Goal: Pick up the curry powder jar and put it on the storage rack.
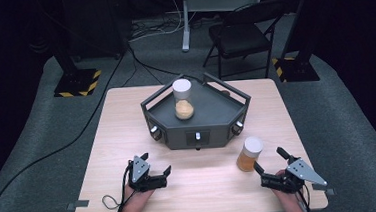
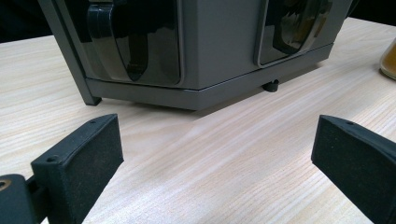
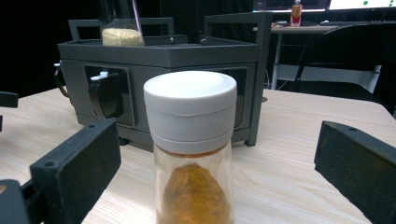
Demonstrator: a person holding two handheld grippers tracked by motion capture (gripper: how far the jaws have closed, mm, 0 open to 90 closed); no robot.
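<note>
1. The right gripper (image 1: 269, 164) has its jaws spread wide, and they hold nothing. In the right gripper view the jar with the orange powder (image 3: 191, 154) stands between the two black jaws, with a free gap on each side, so neither jaw touches it.
2. The left gripper (image 1: 156, 164) is also released, with its jaws far apart. In the left gripper view there is only bare wood of the table (image 2: 224, 163) between them, and they touch nothing.
3. The jar with the orange powder (image 1: 250, 154) stands upright on the table, just in front of the right gripper and beside the front right corner of the dark grey stand (image 1: 197, 116).
4. This jar is of clear glass with a white screw lid, which is on. Orange-brown powder fills its lower part; through the glass it looks like a rounded heap.
5. A second jar (image 1: 183, 99), with a white lid and a paler, sandy powder, stands upright on top of the stand, toward its left back part.
6. The stand is in the middle of the table, well apart from the left gripper. In its front faces it has dark windows with glossy black parts behind them.
</note>
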